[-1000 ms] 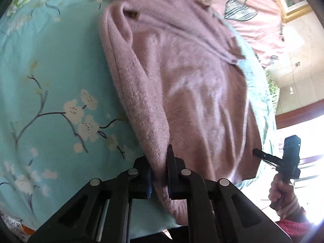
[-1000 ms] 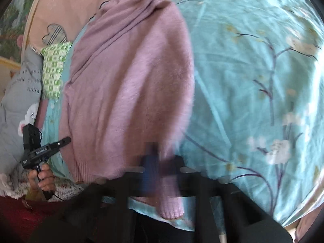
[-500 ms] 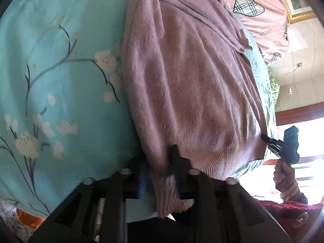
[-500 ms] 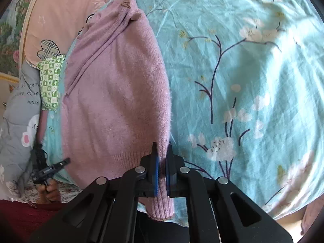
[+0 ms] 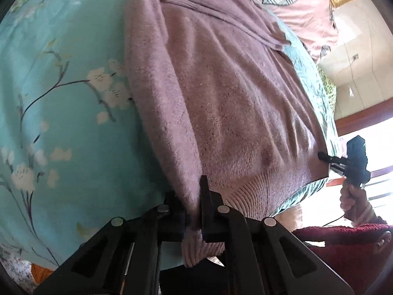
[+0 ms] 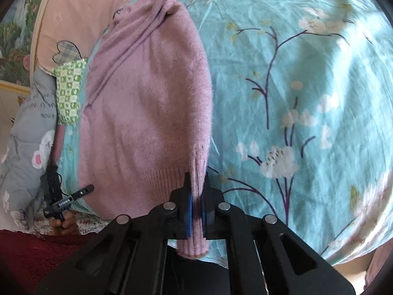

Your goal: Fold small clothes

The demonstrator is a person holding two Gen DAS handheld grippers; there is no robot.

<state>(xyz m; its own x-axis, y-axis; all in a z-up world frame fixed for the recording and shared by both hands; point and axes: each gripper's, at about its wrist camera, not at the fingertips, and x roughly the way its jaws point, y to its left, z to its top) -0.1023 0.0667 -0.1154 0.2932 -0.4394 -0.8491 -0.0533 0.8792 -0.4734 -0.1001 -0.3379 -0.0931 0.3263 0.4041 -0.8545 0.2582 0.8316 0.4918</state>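
Mauve fuzzy sweater lay on a turquoise bedsheet printed with white blossoms and dark purple branches.

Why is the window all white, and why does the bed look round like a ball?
Left wrist view: the window is blown out by daylight, washing out detail around the hand beside it; the sweater stays fairly sharp. Right wrist view: the fisheye lens bulges the floral sheet into a dome with dark corners; the sheet's right edge is smeared and soft.
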